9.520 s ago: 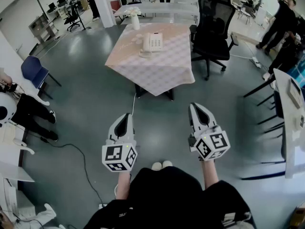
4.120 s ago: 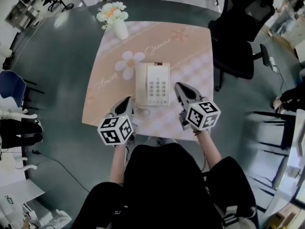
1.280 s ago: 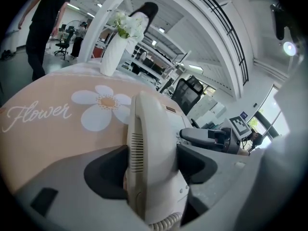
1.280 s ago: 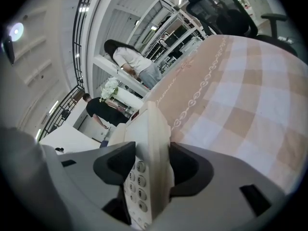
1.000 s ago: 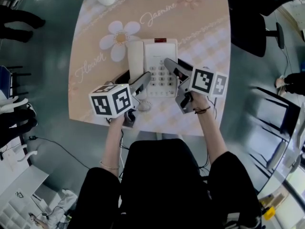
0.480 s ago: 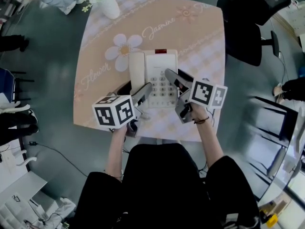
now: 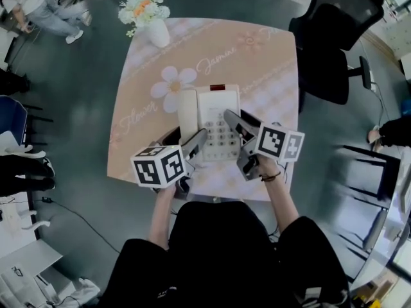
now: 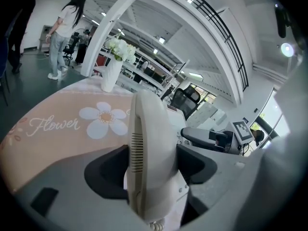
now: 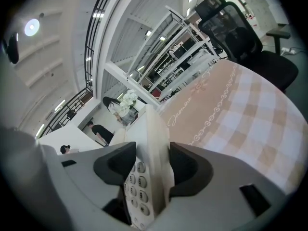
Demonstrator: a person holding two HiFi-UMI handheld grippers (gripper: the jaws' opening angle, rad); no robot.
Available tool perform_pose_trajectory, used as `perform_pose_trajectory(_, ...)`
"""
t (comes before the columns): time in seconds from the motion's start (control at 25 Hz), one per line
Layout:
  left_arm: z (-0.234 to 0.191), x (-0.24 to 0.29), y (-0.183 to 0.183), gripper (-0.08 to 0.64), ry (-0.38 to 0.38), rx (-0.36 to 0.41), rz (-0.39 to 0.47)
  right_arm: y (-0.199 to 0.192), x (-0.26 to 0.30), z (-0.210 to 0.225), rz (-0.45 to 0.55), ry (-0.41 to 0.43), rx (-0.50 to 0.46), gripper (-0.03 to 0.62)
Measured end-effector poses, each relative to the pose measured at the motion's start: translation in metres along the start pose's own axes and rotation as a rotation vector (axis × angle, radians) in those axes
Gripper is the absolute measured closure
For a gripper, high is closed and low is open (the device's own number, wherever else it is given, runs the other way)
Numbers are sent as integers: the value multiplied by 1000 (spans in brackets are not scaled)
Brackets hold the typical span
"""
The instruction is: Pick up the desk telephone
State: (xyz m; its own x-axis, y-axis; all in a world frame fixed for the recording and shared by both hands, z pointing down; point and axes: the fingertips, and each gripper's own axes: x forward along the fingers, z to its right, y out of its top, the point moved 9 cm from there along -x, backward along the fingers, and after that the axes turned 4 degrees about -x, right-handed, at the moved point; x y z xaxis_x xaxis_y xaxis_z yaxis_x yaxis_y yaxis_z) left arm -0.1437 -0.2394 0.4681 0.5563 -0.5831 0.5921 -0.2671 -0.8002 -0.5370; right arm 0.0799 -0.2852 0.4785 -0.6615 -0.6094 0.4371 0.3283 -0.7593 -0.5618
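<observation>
A white desk telephone (image 7: 217, 111) with a keypad and a handset (image 7: 187, 111) on its left rests over the pink flowered tablecloth (image 7: 257, 69). My left gripper (image 7: 185, 136) is shut on the handset side; in the left gripper view the handset (image 8: 147, 138) fills the gap of that gripper (image 8: 154, 165), both pads pressed to it. My right gripper (image 7: 235, 131) is shut on the phone's right edge (image 9: 156, 143), the keypad (image 9: 136, 179) showing just below that gripper (image 9: 150, 165). I cannot tell whether the phone is off the cloth.
A white vase of flowers (image 7: 151, 18) stands at the table's far left corner. A black office chair (image 7: 327, 37) is beyond the right side. A person (image 7: 38, 8) walks at the far left. A coiled cord (image 8: 155, 225) hangs at the handset's near end.
Both grippers keep the same hold on the phone's two sides. The head view has drawn back, so the table sits lower in frame and the vase has come into sight.
</observation>
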Motion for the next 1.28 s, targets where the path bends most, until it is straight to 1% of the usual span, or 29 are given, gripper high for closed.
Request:
perform_pose_trajectory(0.32, 13, -19, 3, 256, -5, 19, 21, 3, -16, -17, 26, 19, -7, 385)
perform_pose_trajectory(0.56, 21, -33, 3, 256, -12, 14, 36, 5, -26, -28, 46, 31, -12, 388)
perform_pose_trajectory(0.68, 28, -40, 4, 256, -13, 30, 42, 5, -35, -34, 57, 37, -14, 388)
perform_pose_trajectory(1.12, 48, -67, 4, 258, -22, 53, 78, 9, -60, -58, 94, 63, -62, 388)
perform_pose_trajectory(1.28, 55, -75, 6, 258, -22, 65, 90, 10, -66, -64, 109, 73, -65, 390)
